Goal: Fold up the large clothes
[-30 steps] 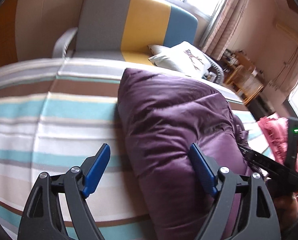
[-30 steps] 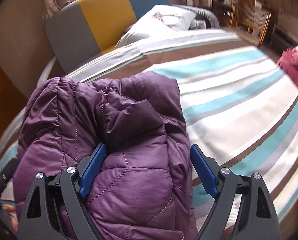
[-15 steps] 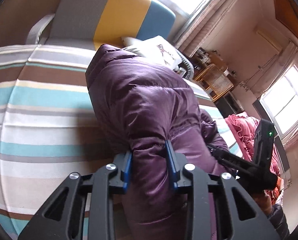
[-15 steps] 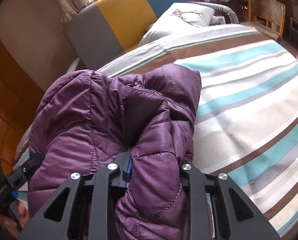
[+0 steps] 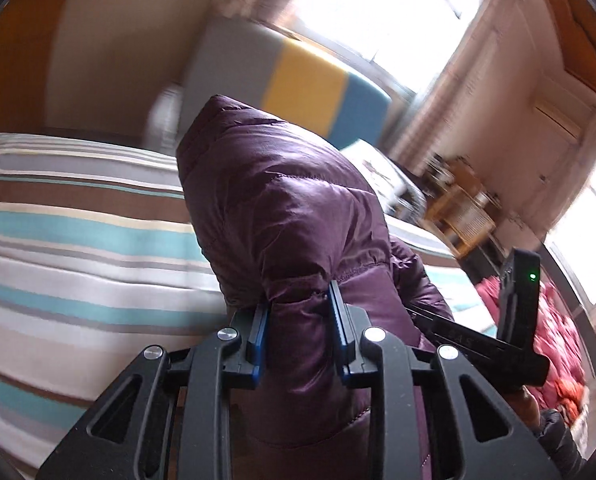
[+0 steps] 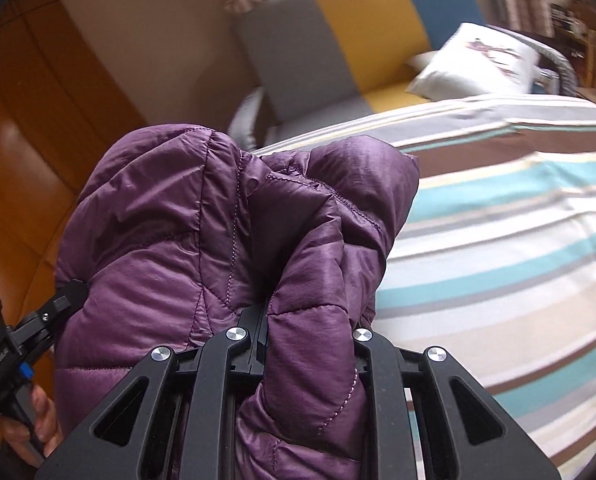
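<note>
A purple quilted puffer jacket point(image 5: 286, 208) is lifted off the striped bed point(image 5: 78, 248). My left gripper point(image 5: 300, 332) is shut on a bunched fold of it, blue pads pressing both sides. In the right wrist view the jacket point(image 6: 170, 220) fills the left and middle, and my right gripper point(image 6: 308, 340) is shut on another thick fold. The right gripper's body shows in the left wrist view point(image 5: 518, 312), and the left gripper's body shows at the left edge of the right wrist view point(image 6: 2, 344).
A grey, yellow and blue sofa point(image 6: 358, 40) stands beyond the bed with a white pillow point(image 6: 482, 68) on it. A pink-red garment point(image 5: 554, 340) lies at the right. Wooden furniture point(image 5: 466, 216) stands by the curtains. An orange wooden wardrobe point(image 6: 30, 120) is at the left.
Both grippers have closed on the jacket from open a second ago and have since lifted it, so the jacket hangs higher and the views tilt upward.
</note>
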